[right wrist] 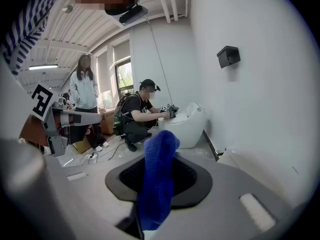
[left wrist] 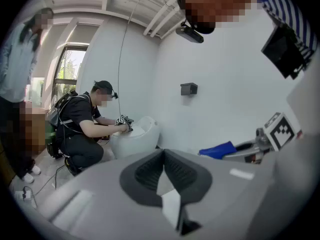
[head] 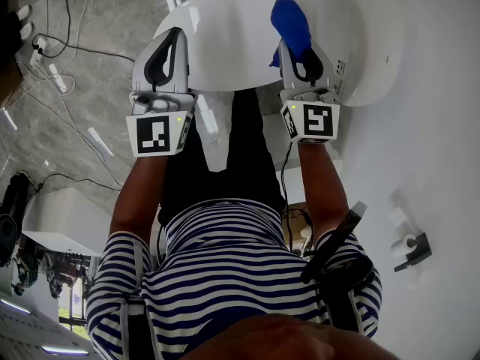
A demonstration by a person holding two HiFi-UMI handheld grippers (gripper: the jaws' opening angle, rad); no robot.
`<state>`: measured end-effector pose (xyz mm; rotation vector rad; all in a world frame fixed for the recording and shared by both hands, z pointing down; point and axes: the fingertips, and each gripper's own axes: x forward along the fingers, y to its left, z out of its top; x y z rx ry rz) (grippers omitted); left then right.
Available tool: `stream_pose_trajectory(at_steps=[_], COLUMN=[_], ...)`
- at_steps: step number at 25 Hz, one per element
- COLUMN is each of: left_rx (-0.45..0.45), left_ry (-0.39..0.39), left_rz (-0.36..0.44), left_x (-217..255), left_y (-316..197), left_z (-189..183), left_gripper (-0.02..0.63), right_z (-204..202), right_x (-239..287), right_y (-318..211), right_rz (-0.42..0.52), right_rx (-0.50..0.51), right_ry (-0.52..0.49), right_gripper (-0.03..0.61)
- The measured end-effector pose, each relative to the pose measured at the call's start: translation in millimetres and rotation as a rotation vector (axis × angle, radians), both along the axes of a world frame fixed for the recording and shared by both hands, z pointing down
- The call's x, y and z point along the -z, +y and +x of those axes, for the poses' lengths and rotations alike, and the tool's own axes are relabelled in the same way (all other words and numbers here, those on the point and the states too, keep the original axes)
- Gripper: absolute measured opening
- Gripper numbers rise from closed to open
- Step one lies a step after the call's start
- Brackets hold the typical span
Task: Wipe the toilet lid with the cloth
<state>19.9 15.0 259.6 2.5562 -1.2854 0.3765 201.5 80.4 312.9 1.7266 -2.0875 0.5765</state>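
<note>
Above white toilet lid (head: 225, 36), right gripper (head: 296, 51) jaws clamping blue cloth (head: 291, 19), left gripper (head: 174, 40) jaws together, grey marbled floor (head: 90, 88)

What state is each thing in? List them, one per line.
Lid: down, closed.
Cloth: bunched, clamped in the right tool, its end sticking out past the jaws.
Right tool: shut on the cloth.
Left tool: shut, nothing between its jaws.
</note>
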Motion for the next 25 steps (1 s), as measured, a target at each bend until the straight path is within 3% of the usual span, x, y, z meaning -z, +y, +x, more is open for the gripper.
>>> stream_pose_trajectory(at_steps=[14, 25], left_rx=[0.005, -0.003], left_ry=[0.001, -0.017], left_rz=[-0.013, -0.049], left_x=[-6.4, -51.3], left_y=[-1.5, 11.3], left_z=[2.7, -5.3], left_gripper=[0.002, 0.002], right_z=[6.7, 34.5], right_x=[-8.9, -95.1], right_y=[-2.9, -28.2], right_rz=[-0.01, -0.061], right_rx=[-0.031, -0.076], right_ry=[-0.024, 0.049], right_gripper=[0.112, 0.11])
